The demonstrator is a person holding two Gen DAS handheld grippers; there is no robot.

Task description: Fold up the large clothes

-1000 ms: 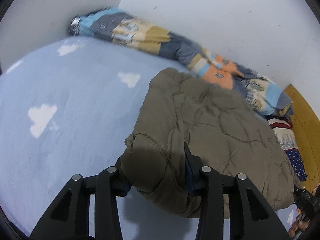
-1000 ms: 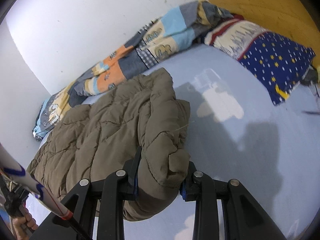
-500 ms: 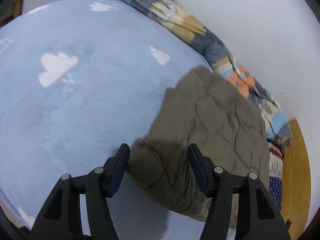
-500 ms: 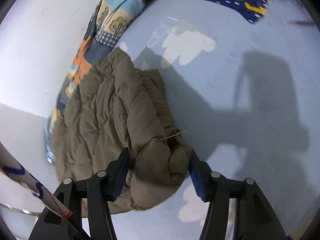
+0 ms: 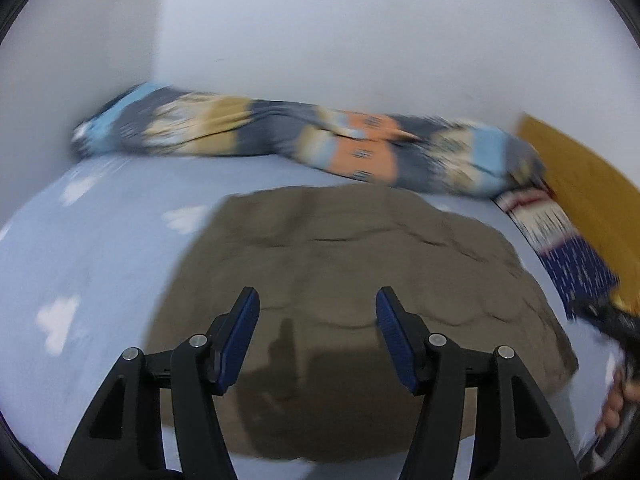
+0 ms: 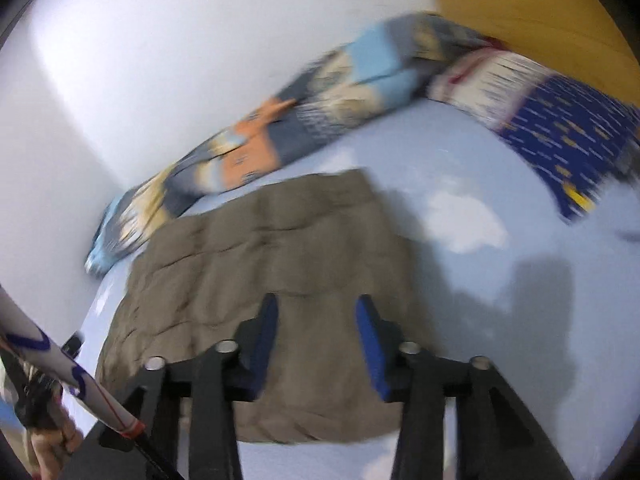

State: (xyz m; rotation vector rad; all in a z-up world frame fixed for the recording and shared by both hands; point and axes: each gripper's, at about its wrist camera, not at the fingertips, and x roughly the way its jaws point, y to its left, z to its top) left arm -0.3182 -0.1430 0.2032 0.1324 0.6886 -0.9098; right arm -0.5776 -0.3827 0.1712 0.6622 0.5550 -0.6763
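Nearest the lens, the left hand-held gripper [image 5: 318, 334] hangs with its jaws parted and nothing between them; a second ago its pads pinched a corner of the olive quilted jacket [image 5: 352, 280], and they have let it go. The right hand-held gripper [image 6: 316, 338] is likewise empty, its jaws narrower after closing again on air, where earlier they clamped the jacket's bunched edge. Just beyond and below both sets of fingers, the jacket now lies as a flat, roughly square bundle on the blue cloud-print bed [image 5: 104, 248], no longer humped up as before. This suggests one fold is finished and released, with the next step probably a tidying or a fresh grasp. Farther past the jacket, a patchwork duvet [image 5: 304, 140] runs along the white wall [image 5: 360, 40], blurred by motion.
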